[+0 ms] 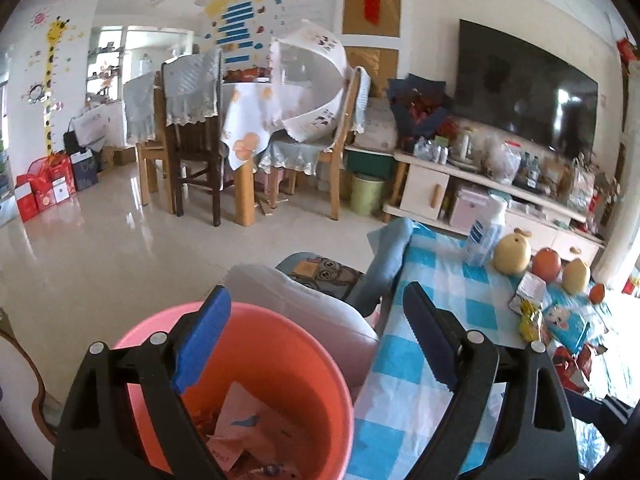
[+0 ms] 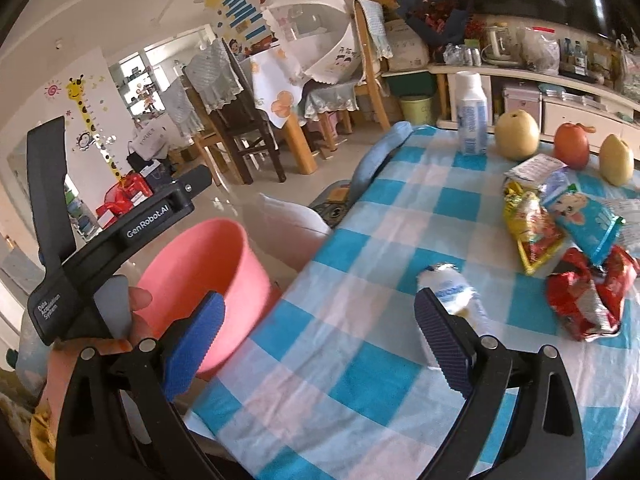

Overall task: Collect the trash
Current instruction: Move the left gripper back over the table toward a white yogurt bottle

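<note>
**Some Trash Is In The Bucket, More Is Waiting On The Table**

The left gripper (image 1: 316,332) is hanging over the pink bucket (image 1: 340,392) with its two fingers wide apart. Nothing is sitting between them. Down inside the bucket, some papers and wrappers (image 1: 248,428) are already lying there, so part of the job looks done.

The right gripper (image 2: 320,340) is hovering over the checked tablecloth (image 2: 360,380), and its fingers are wide apart too, holding nothing. A small white wrapper (image 2: 452,292) is lying just past its right finger, very near. I think that one is coming next.

More trash is waiting farther along the table: a yellow packet (image 2: 528,228), a blue packet (image 2: 588,220) and a crumpled red wrapper (image 2: 588,300), all bunched together. Behind them the two pears (image 2: 516,134), the orange fruit (image 2: 572,146) and the white bottle (image 2: 472,120) are standing in a row. Those do not look like trash.

The bucket is standing just beside the table's left edge, lower than the top. The cloth between the right gripper and the packets is looking bare, so there is good room to reach. The fruit is sitting close behind the packets, so a far reach could be bumping it.
</note>
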Action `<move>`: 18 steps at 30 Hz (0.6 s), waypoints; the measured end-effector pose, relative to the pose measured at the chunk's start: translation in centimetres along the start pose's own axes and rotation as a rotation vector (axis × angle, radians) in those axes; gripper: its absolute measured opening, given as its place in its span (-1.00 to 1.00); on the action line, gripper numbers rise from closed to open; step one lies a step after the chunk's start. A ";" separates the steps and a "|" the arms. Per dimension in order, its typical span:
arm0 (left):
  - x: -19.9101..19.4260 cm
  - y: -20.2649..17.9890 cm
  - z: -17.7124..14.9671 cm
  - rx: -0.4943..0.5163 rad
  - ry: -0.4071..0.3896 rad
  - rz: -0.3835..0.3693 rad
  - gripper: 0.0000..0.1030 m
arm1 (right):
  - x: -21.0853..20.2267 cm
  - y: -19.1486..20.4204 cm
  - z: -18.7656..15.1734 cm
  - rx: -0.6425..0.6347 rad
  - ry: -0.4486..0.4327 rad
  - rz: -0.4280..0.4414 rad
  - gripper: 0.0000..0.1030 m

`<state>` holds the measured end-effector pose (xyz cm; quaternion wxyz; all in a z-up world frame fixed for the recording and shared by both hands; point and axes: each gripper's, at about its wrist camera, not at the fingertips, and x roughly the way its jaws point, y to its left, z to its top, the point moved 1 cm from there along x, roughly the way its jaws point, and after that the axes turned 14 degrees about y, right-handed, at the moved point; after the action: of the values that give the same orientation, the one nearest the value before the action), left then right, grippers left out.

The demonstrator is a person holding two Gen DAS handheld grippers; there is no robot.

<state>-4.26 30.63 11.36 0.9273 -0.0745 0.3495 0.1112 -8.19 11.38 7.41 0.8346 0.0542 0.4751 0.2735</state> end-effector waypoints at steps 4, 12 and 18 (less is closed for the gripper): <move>0.3 -1.5 -0.2 0.042 0.016 -0.011 0.71 | -0.7 -1.2 -0.3 0.014 -0.003 -0.012 0.84; 0.5 -4.9 -1.0 0.111 0.030 -0.074 0.71 | -2.6 -3.6 -1.2 0.029 -0.030 -0.060 0.85; 0.9 -6.7 -1.4 0.110 0.071 -0.148 0.71 | -4.1 -5.4 -1.7 0.052 -0.056 -0.076 0.85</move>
<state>-2.73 23.97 10.16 0.9228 -0.0531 0.3811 0.0202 -9.04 4.40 7.73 0.8557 0.0654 0.4600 0.2278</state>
